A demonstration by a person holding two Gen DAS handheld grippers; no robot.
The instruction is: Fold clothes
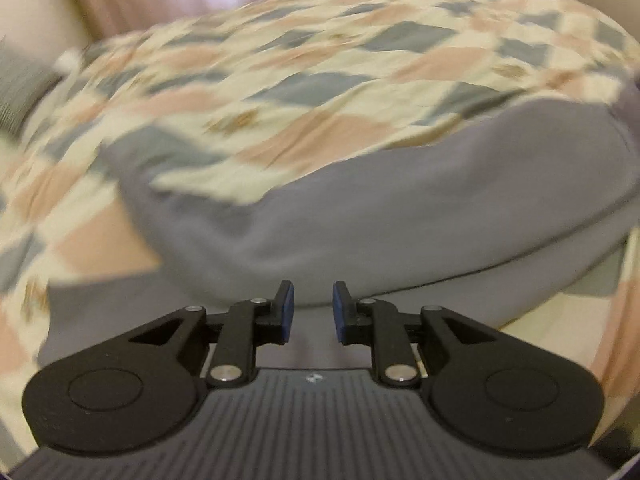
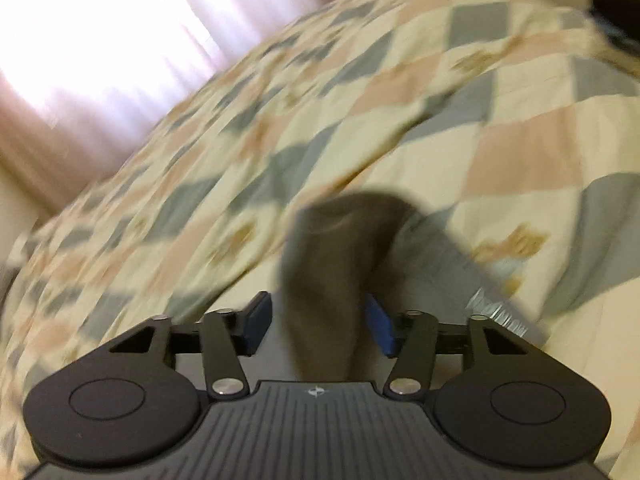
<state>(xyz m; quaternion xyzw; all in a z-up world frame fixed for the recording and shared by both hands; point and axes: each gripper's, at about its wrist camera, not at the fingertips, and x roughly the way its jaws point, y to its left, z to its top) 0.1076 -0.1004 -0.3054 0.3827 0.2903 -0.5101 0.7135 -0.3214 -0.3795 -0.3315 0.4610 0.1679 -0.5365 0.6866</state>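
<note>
1. The left gripper (image 1: 313,312) is nearest in its own view; its blue-padded fingers (image 1: 287,310) stand apart with nothing between them, just short of the grey garment (image 1: 360,224).
2. The grey garment lies spread on the checked quilt (image 1: 320,80), directly ahead of the left gripper, its far edge curving across the quilt.
3. In the right wrist view, the right gripper (image 2: 318,320) has its fingers (image 2: 380,326) apart; a dark fold of the grey garment (image 2: 336,264) rises between them, but blur hides whether either pad touches it.
4. Just right of that fold, a flatter grey part carries pale printed lettering (image 2: 500,312).
5. Beyond the quilt hang sunlit pink curtains (image 2: 100,40).
6. Left of the quilt sits a striped grey pillow (image 1: 20,88).
</note>
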